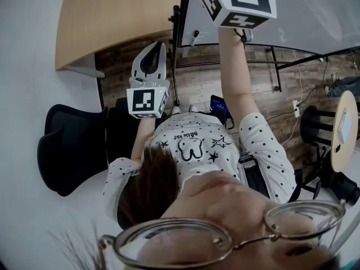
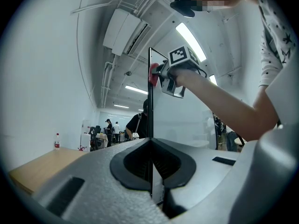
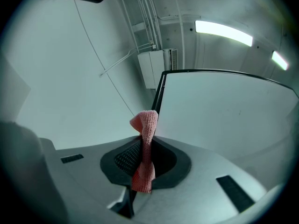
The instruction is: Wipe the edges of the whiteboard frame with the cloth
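The whiteboard (image 3: 224, 111) has a thin black frame (image 3: 160, 92). My right gripper (image 3: 145, 146) is shut on a pink knitted cloth (image 3: 147, 134), whose top lies against the frame's left edge below the upper corner. In the left gripper view the same cloth (image 2: 153, 73) sits on the frame edge (image 2: 150, 101), high up, with the right gripper (image 2: 163, 76) behind it. My left gripper (image 2: 150, 171) is lower down, its jaws closed with the frame edge running between them. In the head view the left gripper (image 1: 154, 52) points at the board's lower edge, and only the right gripper's marker cube (image 1: 236, 1) shows.
A wooden table (image 1: 112, 16) stands left of the board, with a bottle (image 2: 57, 141) on it. A black chair (image 1: 67, 145) is behind my left side. A round table (image 1: 346, 128) and cables lie at the right. Several people (image 2: 138, 125) stand far off.
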`<state>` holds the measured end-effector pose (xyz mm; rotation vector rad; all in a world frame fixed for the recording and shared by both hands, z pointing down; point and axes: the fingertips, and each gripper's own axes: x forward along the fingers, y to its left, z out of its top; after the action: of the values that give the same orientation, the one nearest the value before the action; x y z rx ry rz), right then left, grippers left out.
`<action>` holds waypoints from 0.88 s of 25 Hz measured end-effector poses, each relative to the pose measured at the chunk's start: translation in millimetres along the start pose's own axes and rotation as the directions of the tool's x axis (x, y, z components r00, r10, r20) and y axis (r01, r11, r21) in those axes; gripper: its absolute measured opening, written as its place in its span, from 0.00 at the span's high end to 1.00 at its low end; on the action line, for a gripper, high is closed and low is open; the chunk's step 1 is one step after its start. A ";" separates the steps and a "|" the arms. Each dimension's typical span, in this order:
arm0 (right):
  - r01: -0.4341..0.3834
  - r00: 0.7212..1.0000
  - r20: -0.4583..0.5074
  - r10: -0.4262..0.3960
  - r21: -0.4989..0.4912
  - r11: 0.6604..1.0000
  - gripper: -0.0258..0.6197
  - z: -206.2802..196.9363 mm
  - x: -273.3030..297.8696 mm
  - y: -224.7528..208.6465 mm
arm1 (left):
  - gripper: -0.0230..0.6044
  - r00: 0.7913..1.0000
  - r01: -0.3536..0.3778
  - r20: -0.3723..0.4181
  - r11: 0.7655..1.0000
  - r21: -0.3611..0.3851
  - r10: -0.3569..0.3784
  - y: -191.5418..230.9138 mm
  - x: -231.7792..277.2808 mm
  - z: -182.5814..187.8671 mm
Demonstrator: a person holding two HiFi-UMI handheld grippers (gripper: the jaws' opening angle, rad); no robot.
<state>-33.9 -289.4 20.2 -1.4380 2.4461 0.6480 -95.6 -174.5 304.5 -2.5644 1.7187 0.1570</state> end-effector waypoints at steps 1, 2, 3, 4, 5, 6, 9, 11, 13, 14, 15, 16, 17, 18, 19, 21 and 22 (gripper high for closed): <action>0.001 1.000 0.001 -0.001 0.002 1.000 0.91 -1.2 -0.8 0.2 | 0.94 1.000 0.001 -0.001 1.000 0.000 -0.001 -0.4 -0.5 0.1; 0.002 1.000 0.001 -0.002 0.003 1.000 0.91 -2.5 -1.9 0.6 | 0.94 1.000 0.001 -0.002 1.000 -0.001 -0.001 -0.9 -1.2 0.2; 0.004 1.000 0.001 -0.004 0.002 1.000 0.91 -4.2 -3.1 1.1 | 0.94 1.000 0.002 -0.002 1.000 -0.001 -0.002 -1.3 -2.0 0.3; 0.007 1.000 -0.001 -0.007 -0.001 1.000 0.91 -6.2 -4.2 1.6 | 0.94 1.000 0.002 -0.002 1.000 -0.001 -0.002 -1.7 -2.7 0.2; 0.010 1.000 -0.004 -0.010 -0.006 1.000 0.91 -8.3 -5.2 2.1 | 0.94 1.000 0.002 -0.003 1.000 -0.001 -0.002 -1.8 -3.2 -0.1; 0.014 1.000 -0.006 -0.014 -0.013 1.000 0.91 -10.2 -6.1 2.5 | 0.94 1.000 0.001 -0.003 1.000 -0.001 -0.001 -1.7 -3.7 -0.5; 0.020 1.000 -0.009 -0.020 -0.025 0.999 0.91 -13.8 -8.2 3.0 | 0.94 1.000 -0.004 -0.004 1.000 -0.003 0.004 -0.9 -5.4 -1.0; 0.018 1.000 -0.012 -0.018 -0.022 1.000 0.91 -15.9 -8.8 3.1 | 0.94 1.000 -0.006 -0.005 1.000 -0.003 0.006 -0.1 -6.3 -1.1; 0.015 1.000 -0.016 -0.015 -0.015 1.000 0.91 -18.6 -9.1 3.6 | 0.94 1.000 -0.007 -0.006 1.000 -0.003 0.007 0.7 -7.0 -1.4; 0.013 1.000 -0.018 -0.014 -0.010 1.000 0.91 -19.8 -9.3 4.0 | 0.94 1.000 -0.006 -0.006 1.000 -0.004 0.006 0.9 -7.3 -1.3; 0.012 1.000 -0.020 -0.012 -0.007 1.000 0.91 -20.7 -9.5 4.2 | 0.94 1.000 -0.006 -0.006 1.000 -0.005 0.006 0.9 -7.7 -1.1; 0.011 1.000 -0.022 -0.011 -0.006 1.000 0.91 -21.3 -9.8 4.5 | 0.94 1.000 -0.005 -0.006 1.000 -0.005 0.004 0.7 -8.1 -0.8; 0.010 1.000 -0.024 -0.010 -0.006 1.000 0.91 -21.9 -10.1 4.7 | 0.94 1.000 -0.004 -0.005 1.000 -0.006 0.004 0.5 -8.5 -0.4; 0.009 1.000 -0.026 -0.009 -0.007 1.000 0.91 -22.5 -10.3 4.9 | 0.94 1.000 -0.003 -0.004 1.000 -0.006 0.003 0.3 -8.9 -0.1; 0.007 1.000 -0.028 -0.008 -0.008 1.000 0.91 -23.1 -10.3 5.2 | 0.94 1.000 -0.002 -0.003 1.000 -0.006 0.002 0.4 -9.1 0.1; 0.006 0.999 -0.032 -0.007 -0.010 1.000 0.91 -24.8 -10.0 5.6 | 0.94 1.000 -0.002 -0.003 1.000 -0.005 0.002 1.0 -9.5 -0.4; 0.007 0.999 -0.035 -0.007 -0.012 1.000 0.91 -26.0 -10.1 5.8 | 0.94 1.000 -0.001 -0.005 1.000 -0.006 0.001 1.2 -9.8 -1.0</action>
<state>-33.4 -291.8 48.5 -1.4737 2.4669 0.6419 -100.4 -166.0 306.6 -2.5699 1.7241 0.1567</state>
